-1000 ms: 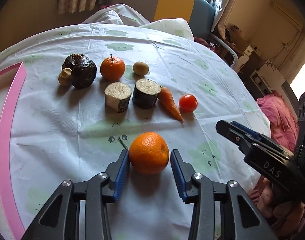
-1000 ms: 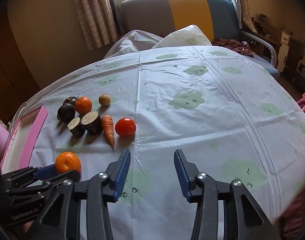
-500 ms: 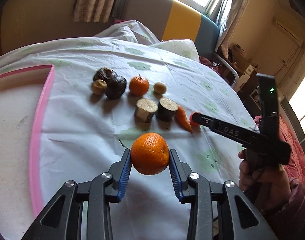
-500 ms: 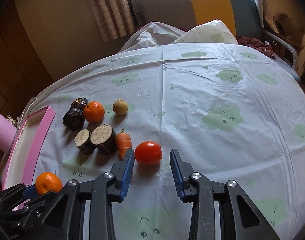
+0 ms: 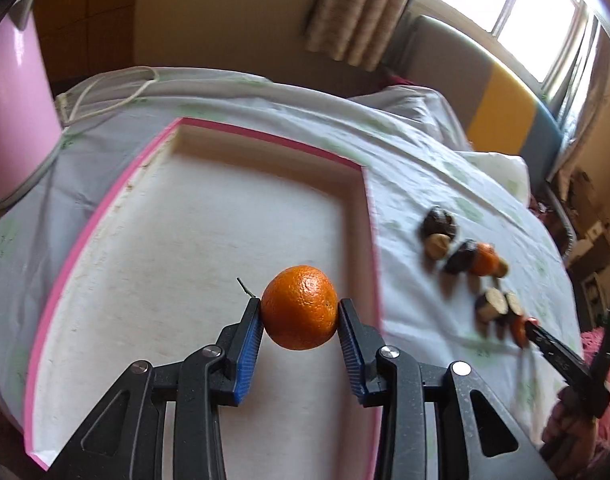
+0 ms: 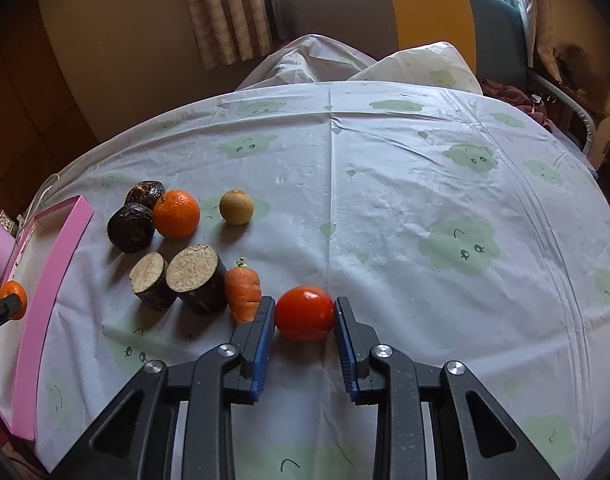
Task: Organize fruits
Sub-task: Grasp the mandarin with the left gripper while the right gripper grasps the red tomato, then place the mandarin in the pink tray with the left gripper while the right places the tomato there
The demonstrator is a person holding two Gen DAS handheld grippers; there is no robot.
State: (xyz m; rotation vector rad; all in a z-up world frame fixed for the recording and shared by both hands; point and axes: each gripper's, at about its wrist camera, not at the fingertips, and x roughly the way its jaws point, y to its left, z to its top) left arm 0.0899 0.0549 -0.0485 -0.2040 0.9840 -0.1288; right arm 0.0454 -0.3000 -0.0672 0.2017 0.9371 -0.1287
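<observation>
- The pink-rimmed tray [image 5: 85, 240] sits at the left of the worktop [image 6: 425, 200], and the left gripper [image 5: 299, 312] hangs above its bare floor with an orange [image 5: 299, 307] pinched between the jaws. The fruit looks well clear of the floor; let go from here, it would likely drop, bounce and roll, perhaps over the low rim.
- The right gripper [image 6: 305, 314] has its jaws spread around a tomato [image 6: 305, 312] that rests on the tablecloth [image 6: 465, 140]. The right pad seems to touch the skin, with a sliver of gap at the left. A tomato is soft, so a hard squeeze could split it; a weak one could let it slip out.
- The carrot [image 6: 243, 290] lies just beside the left jaw, touching or nearly so. Closing may nudge it into the two cut dark-skinned root pieces [image 6: 195, 280].
- The second orange [image 6: 176, 214], two dark wrinkled fruits [image 6: 131, 227] and a small tan fruit [image 6: 236, 207] lie farther back, at less risk.
</observation>
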